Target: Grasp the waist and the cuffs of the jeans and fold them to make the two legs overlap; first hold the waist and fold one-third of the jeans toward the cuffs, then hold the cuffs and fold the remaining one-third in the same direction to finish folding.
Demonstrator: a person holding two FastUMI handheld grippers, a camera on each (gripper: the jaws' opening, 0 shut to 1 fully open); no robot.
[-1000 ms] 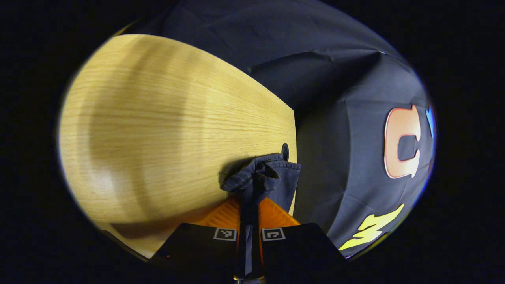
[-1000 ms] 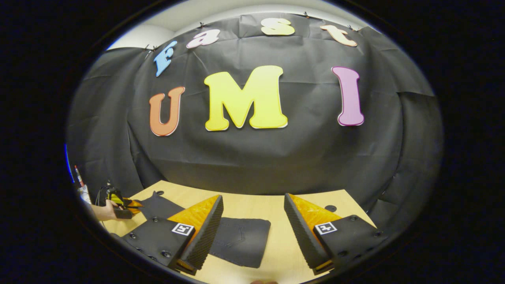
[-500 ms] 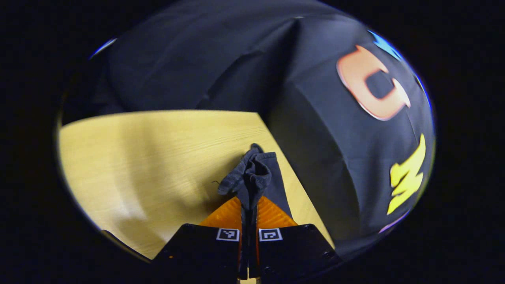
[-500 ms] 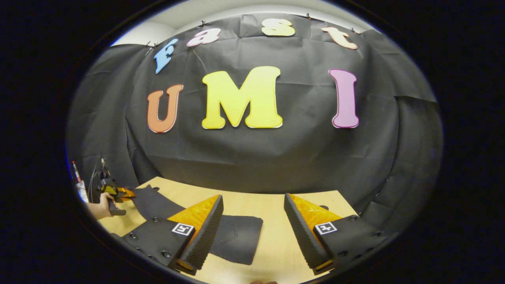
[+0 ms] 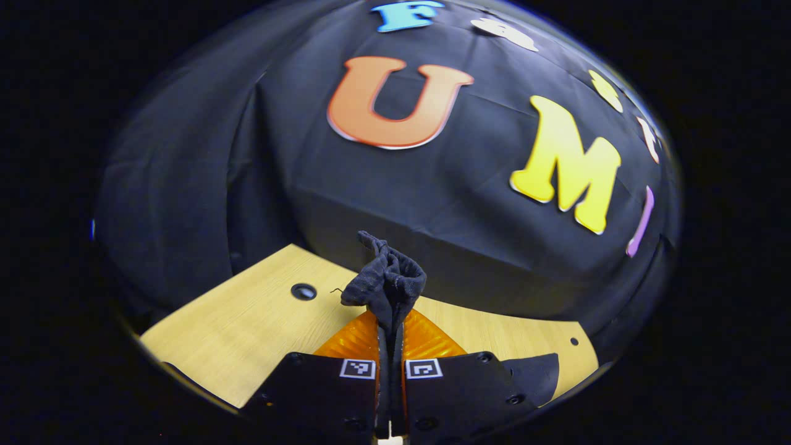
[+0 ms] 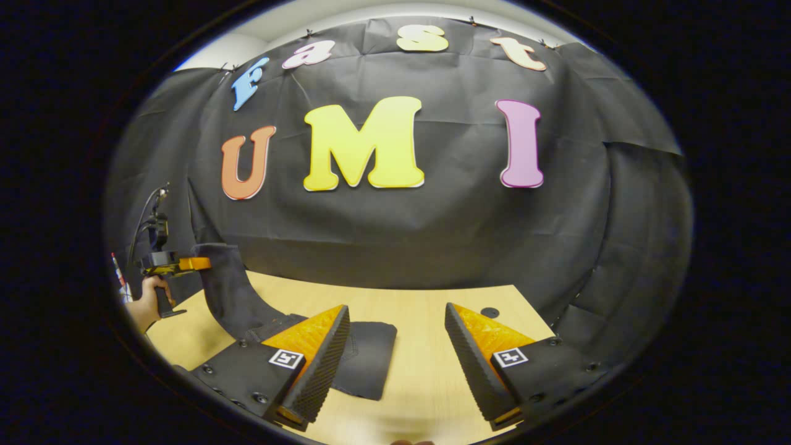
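The dark jeans (image 6: pixel 366 364) lie partly flat on the wooden table (image 6: pixel 420 303), just beyond my right gripper's left finger. Their leg end (image 6: pixel 225 290) rises in a curve off the table at the left, up to my left gripper (image 6: pixel 188 264), which a hand (image 6: pixel 145 304) holds. In the left gripper view my left gripper (image 5: pixel 389 321) is shut on a bunched cuff (image 5: pixel 386 279), raised above the table (image 5: pixel 247 327). My right gripper (image 6: pixel 395 364) hovers low over the table, open, with nothing between its fingers.
A round cable hole (image 5: pixel 303 291) sits in the tabletop near the far left corner, another hole (image 6: pixel 489 312) near the far right. The black booth wall stands close behind the table's back edge. Another part of the jeans (image 5: pixel 536 378) lies at the lower right in the left gripper view.
My left gripper has lifted the cuffs well off the table and turned toward the back wall, pulling the leg up into a curve. My right gripper has stayed open and hardly moved.
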